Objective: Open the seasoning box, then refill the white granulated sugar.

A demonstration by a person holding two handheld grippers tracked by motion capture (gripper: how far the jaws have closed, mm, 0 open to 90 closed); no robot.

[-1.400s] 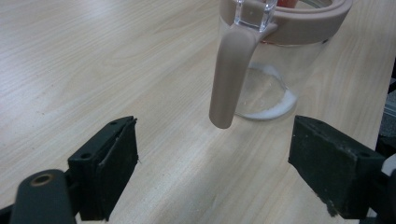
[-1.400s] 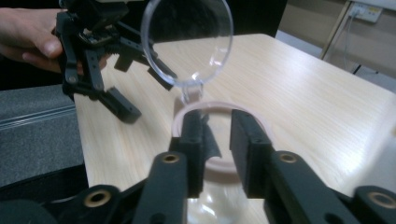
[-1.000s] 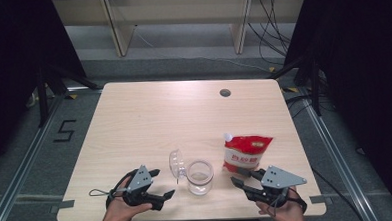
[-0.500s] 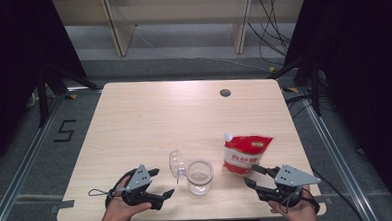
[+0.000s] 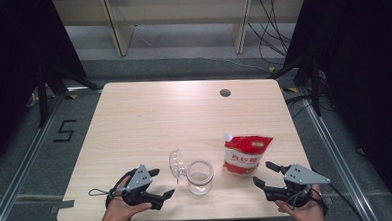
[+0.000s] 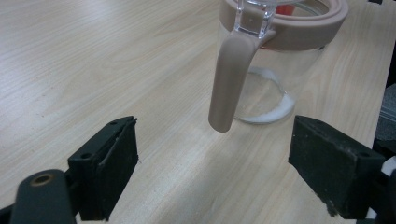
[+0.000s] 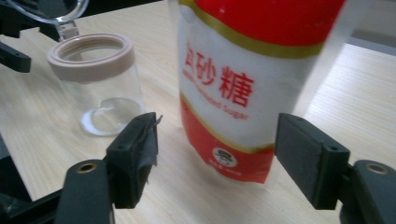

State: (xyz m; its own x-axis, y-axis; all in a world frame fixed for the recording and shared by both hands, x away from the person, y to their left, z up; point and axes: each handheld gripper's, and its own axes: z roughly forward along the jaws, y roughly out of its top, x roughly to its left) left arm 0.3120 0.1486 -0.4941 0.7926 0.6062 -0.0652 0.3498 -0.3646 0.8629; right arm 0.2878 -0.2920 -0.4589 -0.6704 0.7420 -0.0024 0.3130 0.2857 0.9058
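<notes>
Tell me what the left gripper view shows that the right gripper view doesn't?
Left gripper view alone: the jar's beige clasp hanging down its side, between the open black jaws of the left tool.

Right gripper view alone: the red and white sugar pouch standing upright, with printed characters, ahead of the right tool, whose jaws have just been opening and press on nothing.

Both: the clear jar with its beige rim, a little white powder at its bottom, and the wooden table.

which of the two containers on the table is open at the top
The clear glass jar with the beige rim: its clear lid is swung up. The red-and-white sugar pouch keeps its white cap on.
</notes>
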